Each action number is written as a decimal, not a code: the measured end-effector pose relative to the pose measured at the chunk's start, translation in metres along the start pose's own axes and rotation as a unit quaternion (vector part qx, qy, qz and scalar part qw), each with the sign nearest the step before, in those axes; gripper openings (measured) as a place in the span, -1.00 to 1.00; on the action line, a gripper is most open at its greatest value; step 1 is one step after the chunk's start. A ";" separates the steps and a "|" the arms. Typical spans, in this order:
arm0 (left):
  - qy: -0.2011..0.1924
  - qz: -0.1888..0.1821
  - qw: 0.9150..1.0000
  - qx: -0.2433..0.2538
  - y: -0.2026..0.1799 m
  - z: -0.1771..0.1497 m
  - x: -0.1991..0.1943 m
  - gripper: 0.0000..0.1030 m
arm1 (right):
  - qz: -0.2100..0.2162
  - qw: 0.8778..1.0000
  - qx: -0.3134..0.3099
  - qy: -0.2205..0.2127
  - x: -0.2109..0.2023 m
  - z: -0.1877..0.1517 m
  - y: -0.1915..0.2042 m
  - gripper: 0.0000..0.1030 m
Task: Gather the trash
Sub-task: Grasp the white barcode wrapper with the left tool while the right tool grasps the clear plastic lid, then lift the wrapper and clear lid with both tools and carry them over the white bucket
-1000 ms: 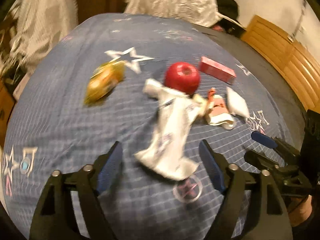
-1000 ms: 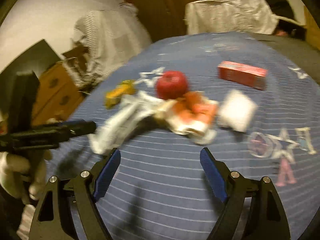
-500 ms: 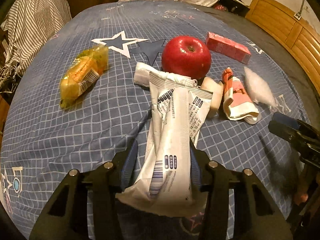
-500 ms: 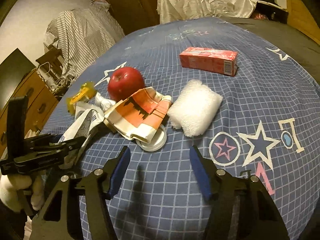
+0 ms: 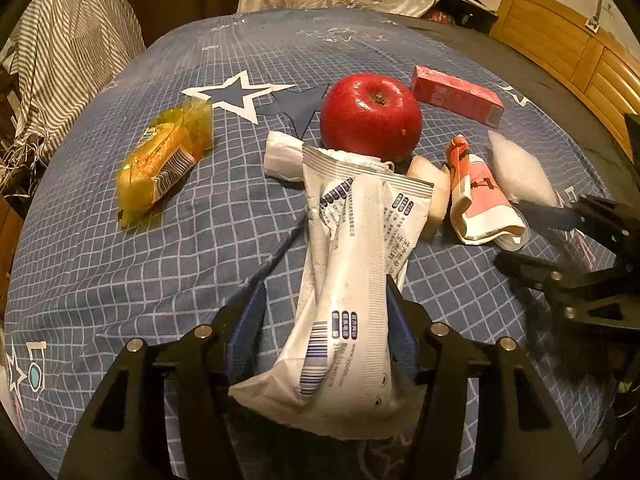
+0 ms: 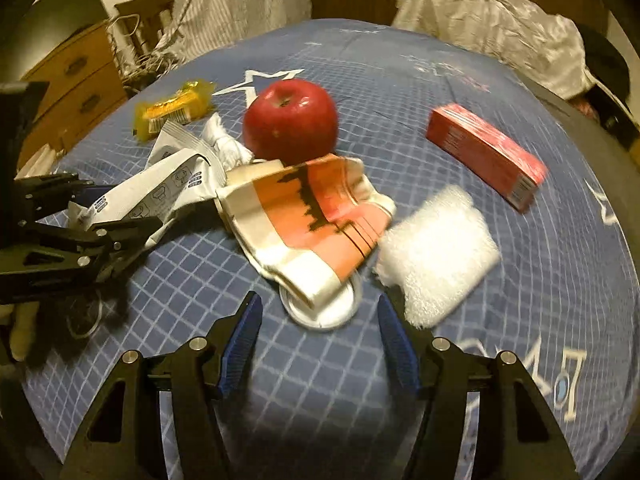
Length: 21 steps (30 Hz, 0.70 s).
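Note:
A long white wrapper [image 5: 352, 272] lies on the blue bed cover [image 5: 120, 260], between the fingers of my left gripper [image 5: 324, 300]. Its jaws are opening: the right pad touches the wrapper and the left pad stands off it. My right gripper [image 6: 320, 328] is open and holds nothing. Just ahead of its tips are a clear lid [image 6: 320, 312] and a crumpled orange-and-white wrapper [image 6: 312, 216]. A white foam piece [image 6: 436, 256] lies to their right. The same wrapper [image 6: 168, 188] runs into the left gripper [image 6: 120, 208] in the right wrist view.
A red apple [image 5: 370, 114], a yellow snack pack [image 5: 164, 160], a red carton [image 5: 456, 96] and a white tissue [image 5: 282, 154] lie further back. Striped cloth [image 5: 60, 60] hangs at the left and a wooden headboard [image 5: 568, 52] stands at the right. The right gripper [image 5: 520, 236] is beside the foam.
The left gripper came down over the white wrapper, closed on it, then eased apart. The right gripper moved in toward the orange-and-white wrapper with its jaws narrower than before.

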<state>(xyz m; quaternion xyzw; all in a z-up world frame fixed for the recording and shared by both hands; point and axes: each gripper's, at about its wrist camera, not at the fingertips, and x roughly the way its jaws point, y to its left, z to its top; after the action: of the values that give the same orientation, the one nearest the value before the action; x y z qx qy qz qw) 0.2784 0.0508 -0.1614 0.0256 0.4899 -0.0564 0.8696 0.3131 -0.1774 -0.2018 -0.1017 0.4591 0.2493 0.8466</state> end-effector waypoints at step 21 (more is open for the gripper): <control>-0.006 -0.035 0.999 -0.007 0.015 -0.085 -0.061 -0.23 | 0.004 0.998 0.043 -0.054 -0.076 -0.101 0.049 -0.19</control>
<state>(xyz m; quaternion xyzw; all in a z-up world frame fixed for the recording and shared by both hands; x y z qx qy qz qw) 0.1769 0.0790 -0.1538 0.0019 0.4859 -0.0837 0.8700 0.1800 -0.2010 -0.1921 -0.0501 0.4232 0.2380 0.8728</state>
